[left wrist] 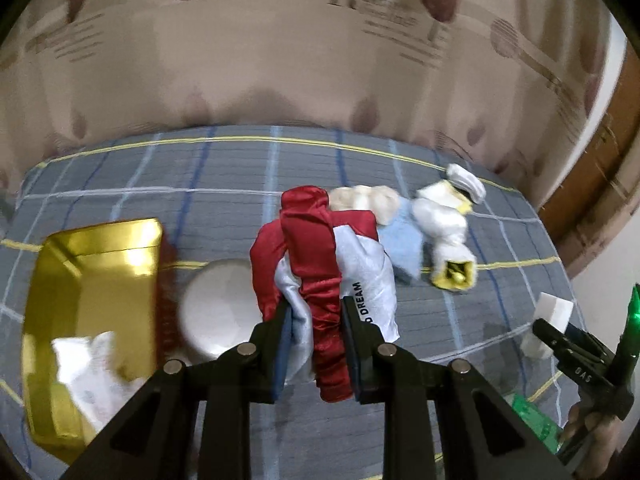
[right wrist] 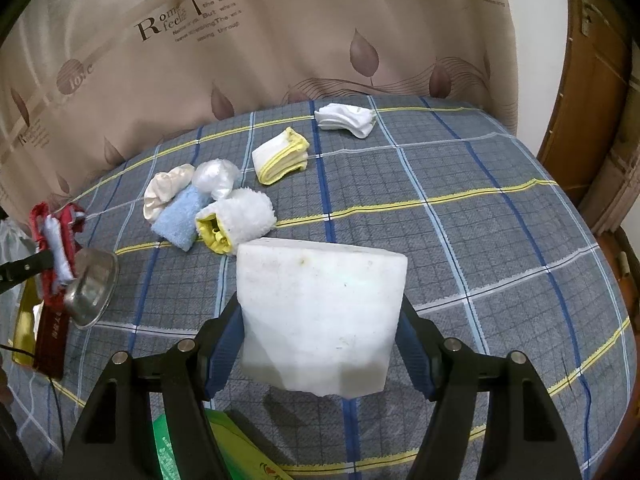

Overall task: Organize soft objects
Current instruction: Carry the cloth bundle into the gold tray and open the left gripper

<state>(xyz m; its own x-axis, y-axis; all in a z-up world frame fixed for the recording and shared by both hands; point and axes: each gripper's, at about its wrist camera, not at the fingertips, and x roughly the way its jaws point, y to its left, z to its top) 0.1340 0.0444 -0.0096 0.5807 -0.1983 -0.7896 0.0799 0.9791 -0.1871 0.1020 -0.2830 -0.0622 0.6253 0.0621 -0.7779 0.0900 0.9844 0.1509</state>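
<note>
My left gripper [left wrist: 316, 344] is shut on a red and pale-blue satin cloth [left wrist: 320, 264] printed "DREAM" and holds it above the plaid table; the cloth also shows in the right wrist view [right wrist: 56, 240]. My right gripper [right wrist: 320, 344] is shut on a white foam block [right wrist: 320, 316], which also shows in the left wrist view [left wrist: 550, 320]. A gold box [left wrist: 92, 280] with white soft items inside lies at the left. On the table lie a blue towel [right wrist: 180, 216], a white fluffy mitt with yellow lining [right wrist: 240, 218], a cream satin piece [right wrist: 164, 192], a yellow-edged folded cloth [right wrist: 282, 154] and white socks [right wrist: 348, 119].
A steel bowl [right wrist: 92, 288] sits near the gold box, white in the left wrist view [left wrist: 220, 308]. A green packet [right wrist: 180, 448] lies at the near edge. A dark red booklet [right wrist: 50, 344] lies beside the box. A beige curtain [right wrist: 280, 40] hangs behind the table; a wooden door [right wrist: 592, 80] stands right.
</note>
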